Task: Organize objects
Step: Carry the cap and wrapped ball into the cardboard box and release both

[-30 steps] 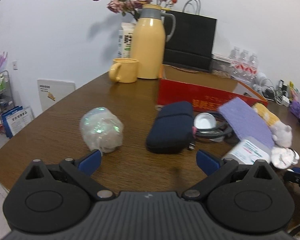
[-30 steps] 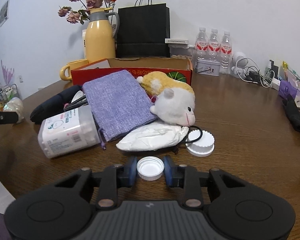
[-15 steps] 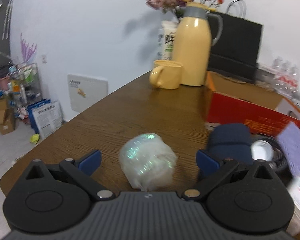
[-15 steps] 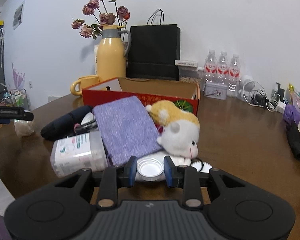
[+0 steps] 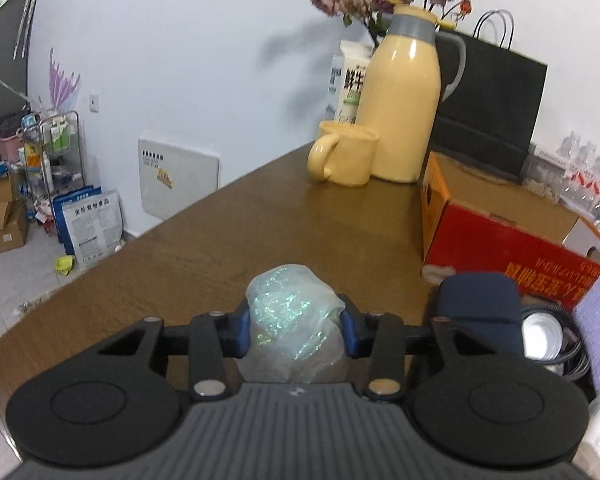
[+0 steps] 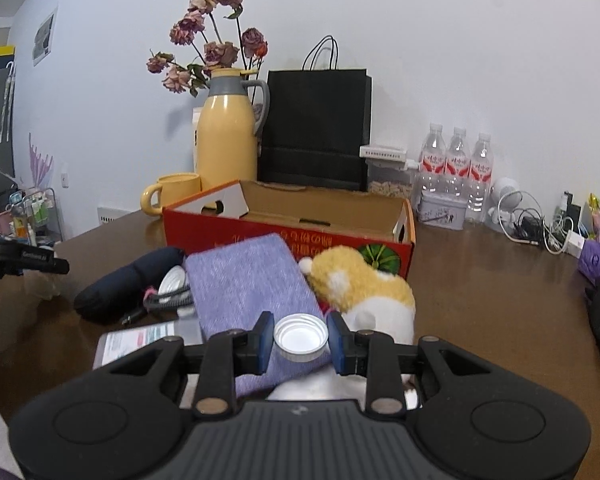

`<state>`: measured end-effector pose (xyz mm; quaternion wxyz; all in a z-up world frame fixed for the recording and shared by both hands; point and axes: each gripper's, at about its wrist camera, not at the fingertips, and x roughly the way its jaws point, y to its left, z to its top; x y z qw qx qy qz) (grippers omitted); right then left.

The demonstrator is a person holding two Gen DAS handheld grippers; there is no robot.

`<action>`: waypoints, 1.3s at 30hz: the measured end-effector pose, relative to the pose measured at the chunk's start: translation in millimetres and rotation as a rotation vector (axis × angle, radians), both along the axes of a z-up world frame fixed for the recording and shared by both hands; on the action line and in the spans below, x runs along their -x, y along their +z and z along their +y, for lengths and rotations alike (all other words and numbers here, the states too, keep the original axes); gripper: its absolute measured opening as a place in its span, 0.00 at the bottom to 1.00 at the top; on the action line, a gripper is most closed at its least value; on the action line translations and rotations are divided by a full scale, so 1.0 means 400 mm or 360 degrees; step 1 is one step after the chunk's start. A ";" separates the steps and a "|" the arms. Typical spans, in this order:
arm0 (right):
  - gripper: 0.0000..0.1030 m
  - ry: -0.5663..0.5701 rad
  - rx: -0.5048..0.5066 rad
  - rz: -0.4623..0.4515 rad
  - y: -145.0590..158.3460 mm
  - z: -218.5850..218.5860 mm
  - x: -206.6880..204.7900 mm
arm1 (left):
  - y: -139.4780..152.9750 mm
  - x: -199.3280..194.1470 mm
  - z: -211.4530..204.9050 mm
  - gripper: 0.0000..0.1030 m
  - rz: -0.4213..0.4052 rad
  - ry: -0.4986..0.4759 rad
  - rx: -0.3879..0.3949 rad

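glittery plastic bundle (image 5: 296,320) sits low in the centre of the left wrist view, and the left gripper (image 5: 296,326) is clenched on it, blue pads pressing both its sides, over the brown table (image 5: 236,240). right of it in the frame lies a dark navy pouch (image 5: 476,308), and behind that the red cardboard box (image 5: 500,240) fills the right middle. up top centre, a yellow mug (image 5: 346,158) stands just beside a yellow thermos (image 5: 400,112).

over in the right wrist view, the right gripper (image 6: 300,339) is grasping a white bottle cap (image 6: 301,336), open side facing up, lower centre of frame. it hangs above a purple cloth bag (image 6: 248,288), with a plush toy (image 6: 360,284) just to the right. whether the cap touches the bag, can't tell. the open box rises behind them in mid-frame.
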<state>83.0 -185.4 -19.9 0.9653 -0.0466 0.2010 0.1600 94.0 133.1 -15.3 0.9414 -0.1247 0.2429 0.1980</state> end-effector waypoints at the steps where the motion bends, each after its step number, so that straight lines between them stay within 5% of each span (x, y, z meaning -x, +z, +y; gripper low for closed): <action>1: 0.27 0.0000 -0.0002 -0.0010 0.005 0.001 -0.007 | 0.011 0.001 -0.002 0.41 -0.0020 -0.0008 -0.0004; 10: 0.27 0.0012 -0.0034 -0.0148 0.075 0.029 -0.092 | 0.151 -0.065 -0.087 0.41 -0.0265 -0.0217 -0.0085; 18: 0.27 0.0000 -0.0087 -0.0266 0.171 0.070 -0.223 | 0.240 -0.226 -0.212 0.41 -0.0390 -0.0434 -0.0105; 30: 0.27 -0.0152 -0.0167 -0.0016 0.141 0.088 -0.548 | 0.195 -0.517 -0.336 0.41 -0.0166 -0.0517 -0.0156; 39: 0.27 -0.0179 -0.0123 0.0115 0.065 0.085 -0.609 | 0.111 -0.585 -0.316 0.40 -0.0005 -0.0465 -0.0142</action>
